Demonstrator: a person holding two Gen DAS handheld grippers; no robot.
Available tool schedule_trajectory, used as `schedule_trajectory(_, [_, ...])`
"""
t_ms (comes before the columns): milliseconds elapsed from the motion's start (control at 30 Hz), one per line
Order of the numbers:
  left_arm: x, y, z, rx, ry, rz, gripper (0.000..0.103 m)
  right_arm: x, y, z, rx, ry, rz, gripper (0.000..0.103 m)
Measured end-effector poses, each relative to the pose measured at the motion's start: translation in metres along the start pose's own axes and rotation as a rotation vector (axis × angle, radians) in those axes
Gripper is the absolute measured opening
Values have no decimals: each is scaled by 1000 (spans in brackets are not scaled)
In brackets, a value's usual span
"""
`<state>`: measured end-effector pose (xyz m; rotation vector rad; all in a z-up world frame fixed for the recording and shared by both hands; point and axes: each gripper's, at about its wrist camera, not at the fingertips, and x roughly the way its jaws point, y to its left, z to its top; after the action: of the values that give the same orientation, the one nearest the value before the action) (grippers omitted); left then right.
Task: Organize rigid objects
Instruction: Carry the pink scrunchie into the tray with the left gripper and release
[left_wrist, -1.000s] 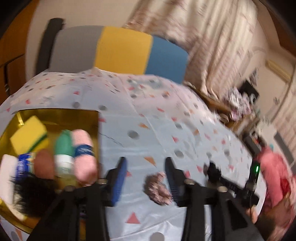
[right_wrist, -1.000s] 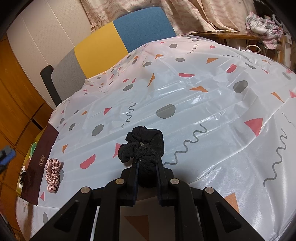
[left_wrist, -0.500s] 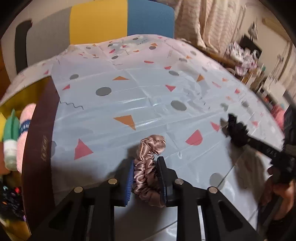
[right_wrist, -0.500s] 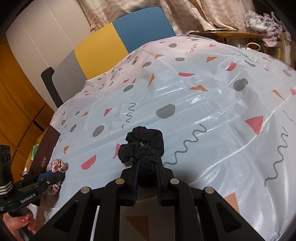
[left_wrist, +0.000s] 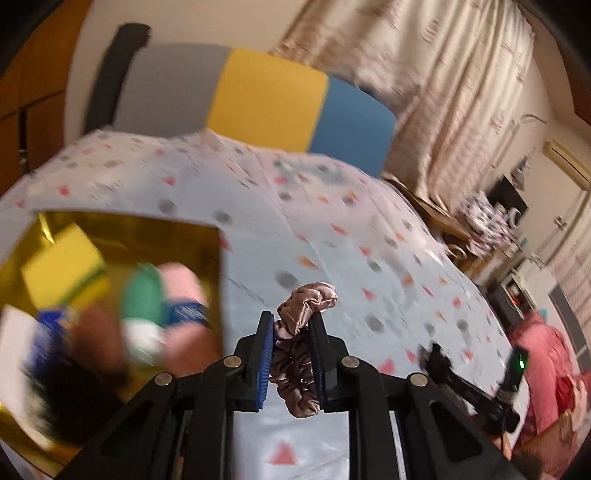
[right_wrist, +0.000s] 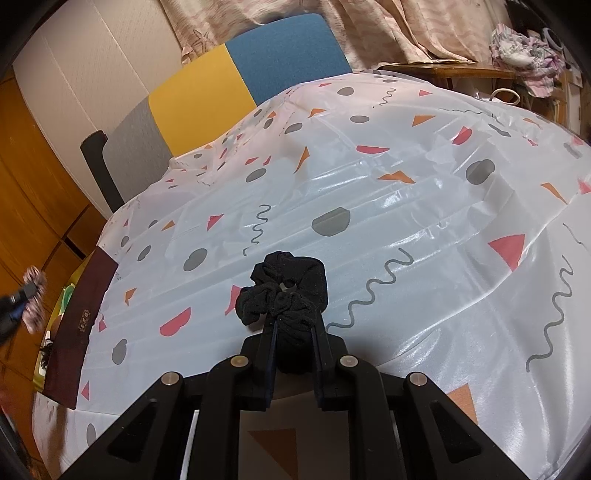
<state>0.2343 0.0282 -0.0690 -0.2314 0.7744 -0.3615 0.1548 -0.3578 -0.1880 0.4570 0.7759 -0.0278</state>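
At the far left of the left wrist view a gold box (left_wrist: 122, 229) sits on the table (left_wrist: 332, 258), blurred, holding a yellow sponge (left_wrist: 61, 266), a green bottle (left_wrist: 142, 295), a pink bottle (left_wrist: 181, 291) and a dark tuft whose nature cannot be told; just right of the box, the left hand-held gripper (left_wrist: 291, 354) has its fingers pressed onto a pink scrunchie (left_wrist: 301, 317), which sticks up above the fingertips and hangs below them, clear of the patterned tablecloth (left_wrist: 369, 240); behind the table stands a chair (left_wrist: 266, 99) with grey, yellow and blue panels, and curtains (left_wrist: 443, 74) hang to the right; at the lower right edge the other gripper shows, dark and blurred; in the right wrist view, the pink scrunchie (right_wrist: 33, 302) appears at the far left, held above the box (right_wrist: 79, 310) with its maroon side; towards the middle, the right hand-held gripper (right_wrist: 293, 328) pinches a black scrunchie (right_wrist: 284, 295), whose ruffled loop rises past the fingertips over the tablecloth (right_wrist: 406, 184); whether it touches the cloth cannot be told.
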Motion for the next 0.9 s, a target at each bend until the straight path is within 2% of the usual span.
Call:
schedule_trajectory(167, [-3,46,30,-50,-31,84,18,1,1,1,-6,1,-6,15])
schedule_trajectory(267, [11,75,45,-87,-9,136,20,1,1,0,-9,1,-10,15])
schedule_trajectory(333, [22,91,51,-100,6,178,26,1,1,0,-11,2,-13,15])
schedule_trajectory(433, [36,109,55,-132,29,216,47,1,2,0,-15,2,-17,15])
schedule_trajectory(500, [35,116,53,-144,30,221,62,1,2,0,-17,3,-20,15])
schedule_trajectory(567, [29,119,50,-151,13,234,66,1,3,0,-20,3,-23,15])
schedule_trajectory(767, [-11,102,29,-134,-50,195,66,2,4,1,-28,8,-34,15])
schedule_trajectory(900, [-43,82,3,-110,-84,132,66,0,7,3,-35,17,-42,15])
